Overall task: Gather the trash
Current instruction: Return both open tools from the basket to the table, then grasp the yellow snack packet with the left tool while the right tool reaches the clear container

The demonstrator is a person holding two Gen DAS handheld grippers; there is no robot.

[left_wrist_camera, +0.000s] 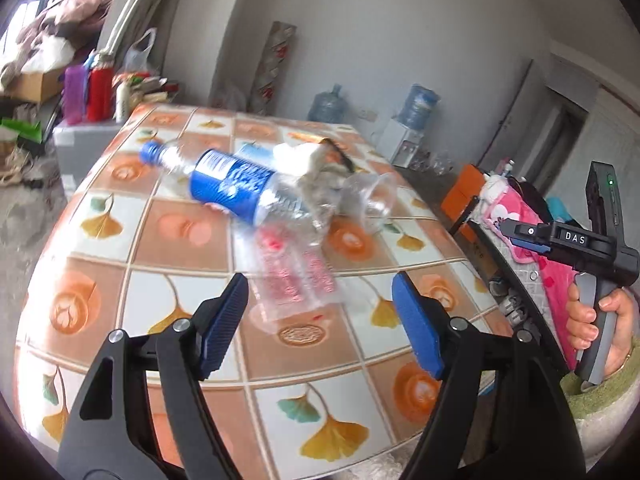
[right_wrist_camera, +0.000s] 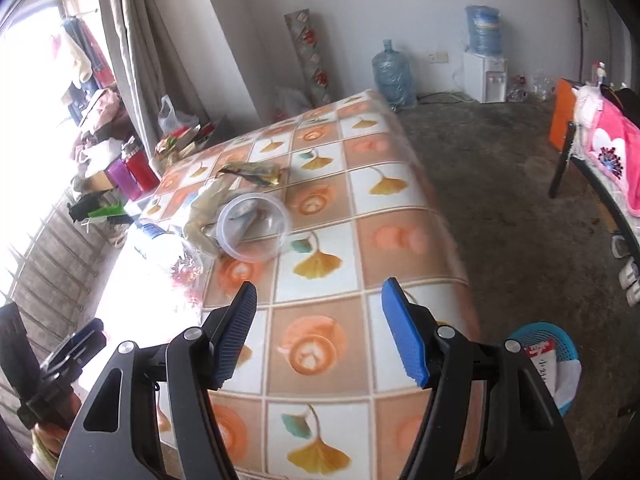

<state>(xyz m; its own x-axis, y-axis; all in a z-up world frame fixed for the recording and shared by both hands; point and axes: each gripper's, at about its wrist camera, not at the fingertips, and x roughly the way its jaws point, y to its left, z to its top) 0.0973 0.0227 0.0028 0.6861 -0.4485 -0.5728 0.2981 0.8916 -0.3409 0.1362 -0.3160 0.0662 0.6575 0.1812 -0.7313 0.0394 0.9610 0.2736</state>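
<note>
At frame centre of the left wrist view, on the tiled-pattern table (left_wrist_camera: 180,236): blue-labelled plastic bottle (left_wrist_camera: 224,184), clear cup (left_wrist_camera: 370,196), crumpled wrappers (left_wrist_camera: 308,160), all touching. Left gripper (left_wrist_camera: 320,320) spread, empty. Right gripper (right_wrist_camera: 318,330) spread, empty. Lower right of the right wrist view: blue basket (right_wrist_camera: 560,354).

Orange-and-white checked tablecloth (left_wrist_camera: 192,240) with yellow ginkgo leaves; blue-labelled clear bottle (left_wrist_camera: 228,188); blue basket (right_wrist_camera: 554,354).
</note>
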